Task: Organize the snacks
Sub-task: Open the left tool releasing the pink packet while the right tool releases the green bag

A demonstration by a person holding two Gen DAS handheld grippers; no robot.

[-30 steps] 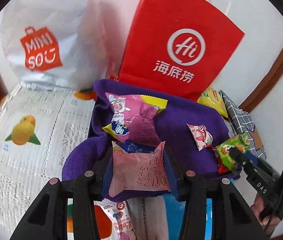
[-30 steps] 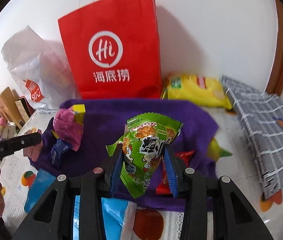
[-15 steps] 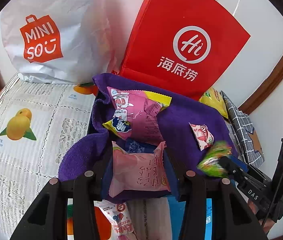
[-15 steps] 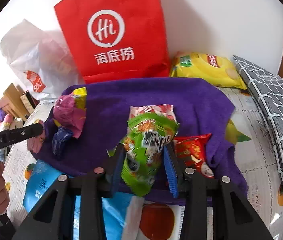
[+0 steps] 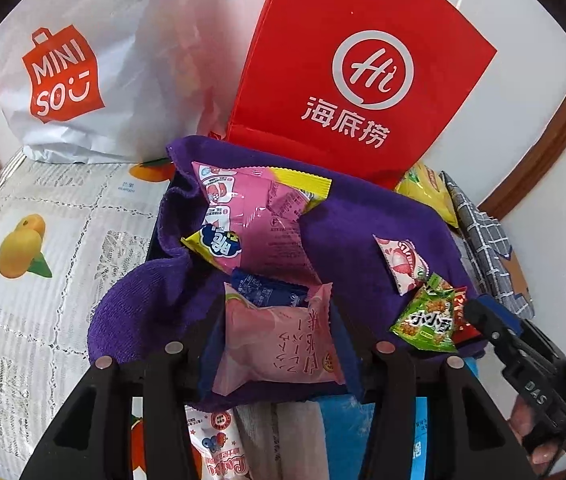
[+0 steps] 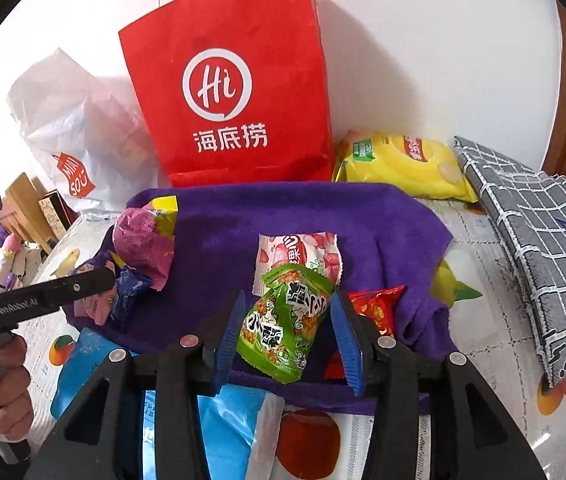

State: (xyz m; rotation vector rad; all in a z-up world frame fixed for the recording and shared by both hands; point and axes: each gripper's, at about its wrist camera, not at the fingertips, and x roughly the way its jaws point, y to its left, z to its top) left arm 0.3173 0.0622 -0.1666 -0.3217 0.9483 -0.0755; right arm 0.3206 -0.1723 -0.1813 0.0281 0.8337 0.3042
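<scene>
Snacks are going onto the purple towel [image 6: 315, 216], one from each hand, and both drops look to be at the letting-go stage. Nearest the right tool [image 6: 289, 330] the green pack [image 6: 283, 320] lies between the blue pads, its lower end on the towel's front edge. The jaws have just been opening, and a gap shows on each side of the pack, so it seems freed, not pinched. Just beyond it, half under its top, lies the strawberry pack [image 6: 303, 258]; just right of the tool a red pack [image 6: 375, 308] rests on the towel.

Between the left tool's [image 5: 277, 340] fingers sits the pink pack [image 5: 279, 340], flat on the towel's near fold. These jaws have also just been opening, but the pack fills the space between them and I cannot tell whether the pads are off it. Touching the pink pack's far edge is a small blue pack [image 5: 267, 288], and beyond that the big pink bag [image 5: 259, 220].

Farther out, behind the towel, stand the red bag [image 6: 223, 80] and the white bag [image 5: 71, 72]; a yellow bag [image 6: 399, 164] lies to the right on the counter [image 5: 43, 280].

My judgement is that the next move calls for spreading each tool clear of its pack, then backing straight off without dragging foil or cloth. Under both tools, nearer than the towel, more packs wait on the counter, probably next.
</scene>
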